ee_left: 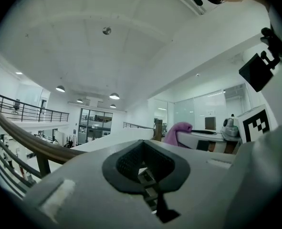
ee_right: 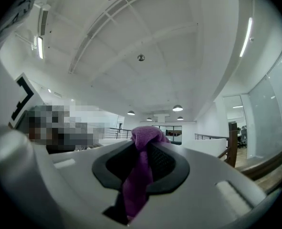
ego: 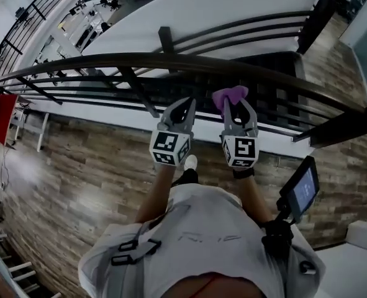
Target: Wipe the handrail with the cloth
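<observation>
Purple cloth (ego: 231, 94) is clamped in the right gripper (ego: 237, 106), at 3 o'clock of the left gripper (ego: 184, 107), whose jaws are pressed together, empty. Both hover near the dark handrail (ego: 171, 61) at 12 o'clock, with open space beyond it.

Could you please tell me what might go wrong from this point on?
The cloth is only pinched in the right gripper; rubbing could pull it free, and it may drop past the handrail to the lower floor. Little cloth sticks out beyond the tips, so the jaws may scrape the rail.
</observation>
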`<state>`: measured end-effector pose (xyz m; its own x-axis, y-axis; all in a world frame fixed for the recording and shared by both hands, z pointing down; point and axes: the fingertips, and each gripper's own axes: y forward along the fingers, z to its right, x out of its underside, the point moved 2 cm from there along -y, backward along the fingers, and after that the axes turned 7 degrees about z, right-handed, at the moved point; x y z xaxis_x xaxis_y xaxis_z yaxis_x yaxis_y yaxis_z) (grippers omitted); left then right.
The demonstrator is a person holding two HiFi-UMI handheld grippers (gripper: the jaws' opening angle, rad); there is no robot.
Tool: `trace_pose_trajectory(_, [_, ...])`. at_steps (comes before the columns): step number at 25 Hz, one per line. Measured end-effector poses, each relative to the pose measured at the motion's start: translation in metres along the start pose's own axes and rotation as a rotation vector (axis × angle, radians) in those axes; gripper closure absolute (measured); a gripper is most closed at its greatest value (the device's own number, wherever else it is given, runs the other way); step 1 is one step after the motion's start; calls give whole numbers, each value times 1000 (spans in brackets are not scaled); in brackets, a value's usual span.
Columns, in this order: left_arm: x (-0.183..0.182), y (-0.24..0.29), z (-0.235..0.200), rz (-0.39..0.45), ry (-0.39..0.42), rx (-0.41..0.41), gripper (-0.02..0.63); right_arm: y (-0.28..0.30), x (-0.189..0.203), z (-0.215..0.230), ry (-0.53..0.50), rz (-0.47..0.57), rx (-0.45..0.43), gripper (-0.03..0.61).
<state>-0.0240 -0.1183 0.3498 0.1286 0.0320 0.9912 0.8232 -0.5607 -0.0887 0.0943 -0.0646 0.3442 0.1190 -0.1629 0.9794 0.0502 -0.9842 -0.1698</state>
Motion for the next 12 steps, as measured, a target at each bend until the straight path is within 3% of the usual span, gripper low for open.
trace_pose_trajectory(4, [-9, 23, -78, 21, 28, -82, 612, 91, 10, -19, -46, -12, -117, 515])
trace_pose_trajectory(12, [-37, 5, -218, 36, -5, -258, 612, 267, 5, -144, -122, -18, -435, 515])
